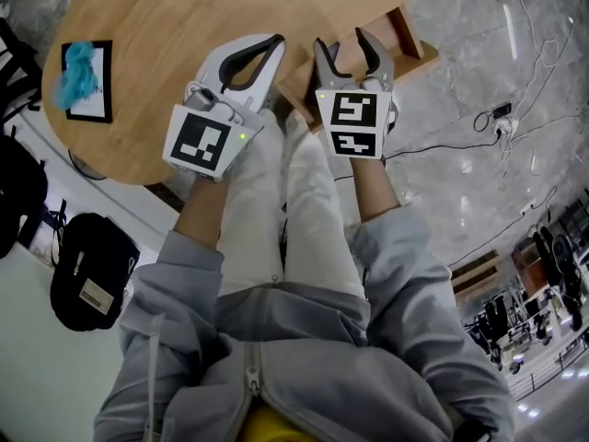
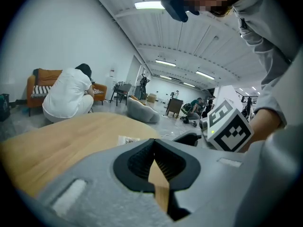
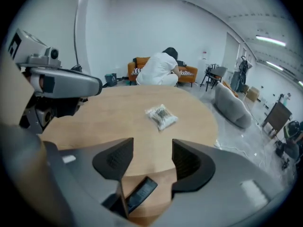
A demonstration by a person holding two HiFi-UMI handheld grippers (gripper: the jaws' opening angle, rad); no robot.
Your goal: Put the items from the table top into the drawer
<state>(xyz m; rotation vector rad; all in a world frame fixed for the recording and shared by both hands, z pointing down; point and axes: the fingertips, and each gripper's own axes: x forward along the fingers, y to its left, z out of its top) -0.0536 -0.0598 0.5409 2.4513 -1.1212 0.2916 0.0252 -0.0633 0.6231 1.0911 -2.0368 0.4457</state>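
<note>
Bright, even indoor light came from ceiling strip lights (image 2: 150,4), which flared white in the left gripper view. Both gripper views were strongly fisheyed, with black vignetted corners, bowed walls and a soft near foreground. The head view was sharper, with only faint shadows on the round wooden table (image 1: 147,26).

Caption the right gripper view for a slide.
Open right hand-held gripper facing a round wooden table, a clear packet lying ahead, a dark flat item below its edge.

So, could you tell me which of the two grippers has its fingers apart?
The right gripper; its fingers stand apart, while the left gripper has them together.
</note>
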